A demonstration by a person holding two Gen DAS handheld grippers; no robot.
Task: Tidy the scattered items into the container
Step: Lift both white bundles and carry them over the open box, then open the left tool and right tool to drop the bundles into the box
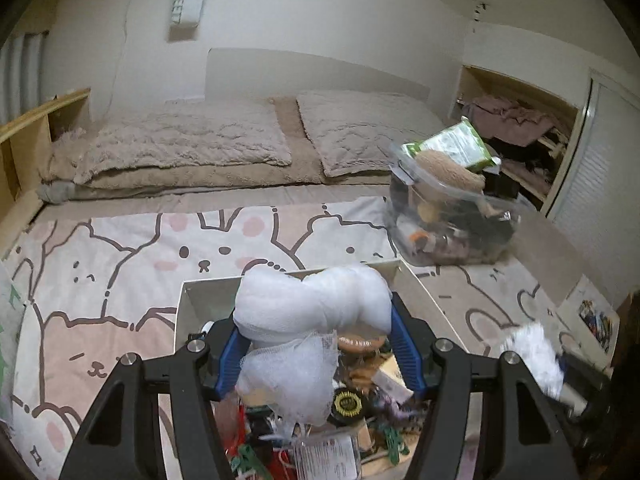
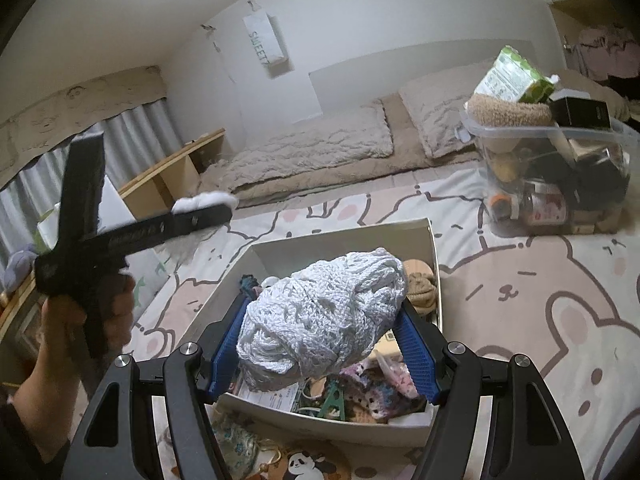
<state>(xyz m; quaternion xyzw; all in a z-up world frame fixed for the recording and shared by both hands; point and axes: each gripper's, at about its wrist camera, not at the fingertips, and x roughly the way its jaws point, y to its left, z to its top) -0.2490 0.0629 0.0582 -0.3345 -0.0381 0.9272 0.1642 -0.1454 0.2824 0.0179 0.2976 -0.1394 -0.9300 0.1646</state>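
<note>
Left gripper [image 1: 316,344] is clamped on a white gauzy bundle [image 1: 312,308], its blue fingers [image 1: 404,348] pressing both sides. A loose tail of netting hangs below the grip. The bundle sits above the white box [image 1: 184,308], which lies on the bed's bunny-print blanket [image 1: 120,248] and already holds a jumble of small items.

Right gripper [image 2: 324,340] grips a white crocheted knit [image 2: 328,304], fingers [image 2: 416,356] closed against it left and right. It hangs over the same white box, near its front half. In the right wrist view the left gripper shows side-on at the left, held by a hand [image 2: 92,316], with white fabric at its tip.

A clear plastic tub [image 2: 552,168], heaped full, stands well apart on the blanket toward the pillows. A panda-print item [image 2: 308,466] and a patterned pouch [image 2: 236,440] lie outside the box, just beside its near wall.

Judgement: step in hand is dropping both soft pieces into the box. To do it well:
- centre each bundle over open space inside the walls, not over the rim;
- lower until the hanging tail is inside before opening, so the netting does not drape over the edge;
- release one at a time, as the box is crowded;
- open wide, since mesh may snag on the ribbed pads.
</note>
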